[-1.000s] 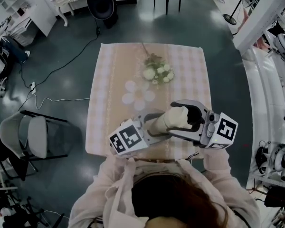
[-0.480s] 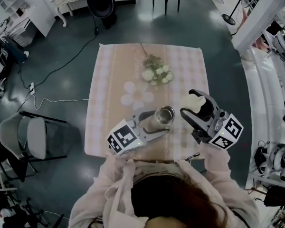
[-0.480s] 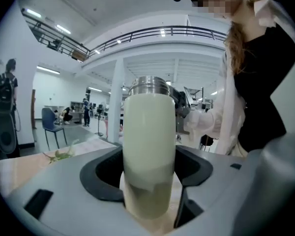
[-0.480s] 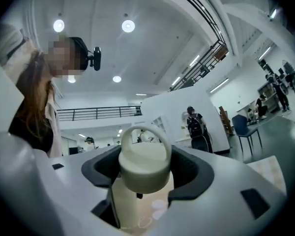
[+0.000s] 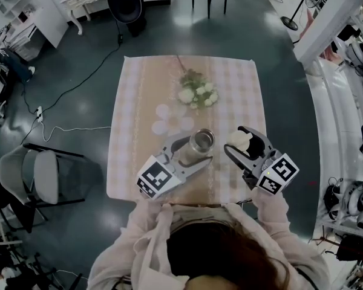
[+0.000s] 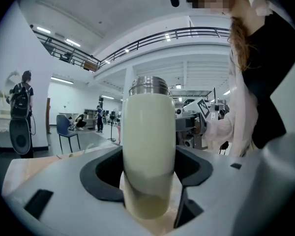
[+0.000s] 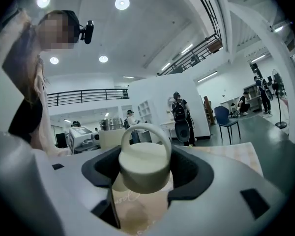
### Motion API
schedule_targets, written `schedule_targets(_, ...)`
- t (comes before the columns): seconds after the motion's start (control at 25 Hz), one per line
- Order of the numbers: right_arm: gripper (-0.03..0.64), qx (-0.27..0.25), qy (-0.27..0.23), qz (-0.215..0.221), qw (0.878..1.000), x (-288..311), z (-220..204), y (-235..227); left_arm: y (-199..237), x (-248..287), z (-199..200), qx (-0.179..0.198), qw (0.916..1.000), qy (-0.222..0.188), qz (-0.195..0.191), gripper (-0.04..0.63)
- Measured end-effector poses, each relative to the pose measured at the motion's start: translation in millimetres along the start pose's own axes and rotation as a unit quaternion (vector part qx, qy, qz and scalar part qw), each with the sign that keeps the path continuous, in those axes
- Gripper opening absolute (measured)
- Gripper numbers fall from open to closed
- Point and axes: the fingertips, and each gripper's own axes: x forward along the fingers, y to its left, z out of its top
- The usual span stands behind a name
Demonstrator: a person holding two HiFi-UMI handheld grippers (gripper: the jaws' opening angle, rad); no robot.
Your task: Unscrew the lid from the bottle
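A cream bottle (image 5: 193,150) with a bare steel mouth (image 5: 201,140) is tilted over the table's near half, and my left gripper (image 5: 190,148) is shut on its body. In the left gripper view the bottle (image 6: 148,146) stands between the pads with its steel neck (image 6: 148,86) uncovered. The cream lid (image 5: 238,139) with its loop handle is off the bottle and a little to its right, with my right gripper (image 5: 242,141) shut on it. The right gripper view shows the lid (image 7: 143,167) pinched in my right gripper (image 7: 145,176).
A pink checked cloth covers the small table (image 5: 133,95). A bunch of pale flowers (image 5: 198,93) lies at the far middle, with white round pads (image 5: 169,118) in front of it. A folding chair (image 5: 42,174) and a cable (image 5: 66,127) are on the floor at left.
One second ago the lid sat on the bottle with the right gripper round it. The right gripper has since carried the lid off to the right, leaving the steel mouth bare.
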Motion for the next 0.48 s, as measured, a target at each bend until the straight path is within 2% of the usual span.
schedule_targets(0.48,0.307,-0.008,0.006,-0.008,1.000,-2.6,-3.7,-4.9,3.1,1.0,-6.8,-0.014,0.9997,-0.007,0.016,0.313)
